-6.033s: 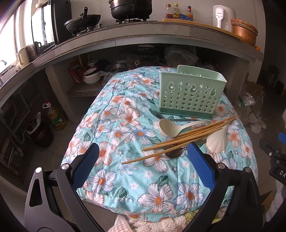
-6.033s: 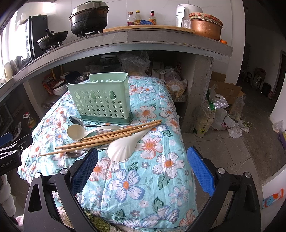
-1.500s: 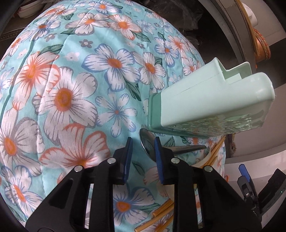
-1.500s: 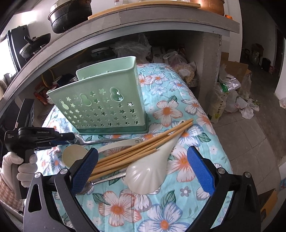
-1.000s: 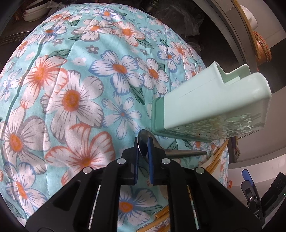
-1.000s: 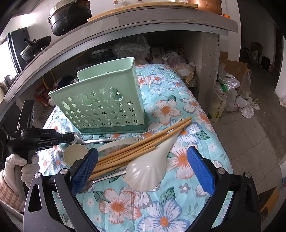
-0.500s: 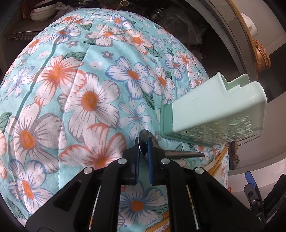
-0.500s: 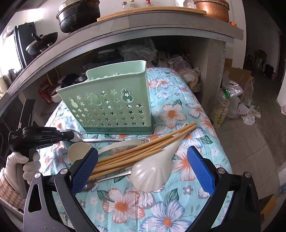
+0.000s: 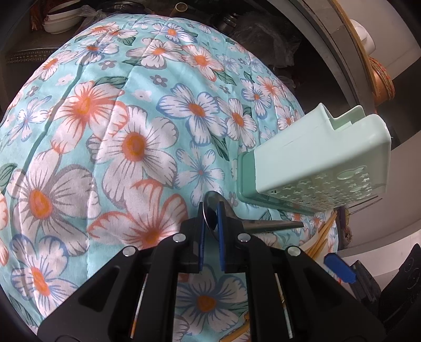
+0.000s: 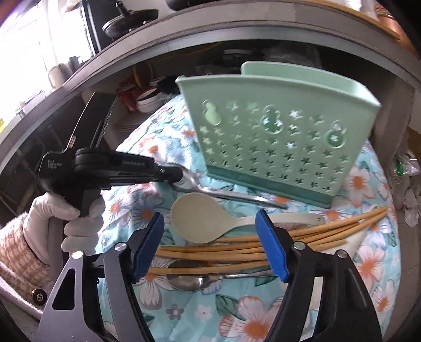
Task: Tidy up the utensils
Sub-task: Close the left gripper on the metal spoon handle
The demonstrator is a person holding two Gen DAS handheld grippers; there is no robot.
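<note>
Chopsticks [image 10: 302, 236] lie before the utensil holder [image 10: 276, 136], across two spoons [image 10: 205, 221].

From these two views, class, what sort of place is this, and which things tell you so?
Most likely a home kitchen: a wok sits on a grey counter, stacked bowls are stored beneath it, and a green utensil holder stands on a floral cloth.

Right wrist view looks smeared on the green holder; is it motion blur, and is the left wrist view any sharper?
Right wrist view: the green holder is smeared, likely motion blur, and the window glares white. Left wrist view: sharp on the metal spoon, with fisheye bulging of the floral cloth.
</note>
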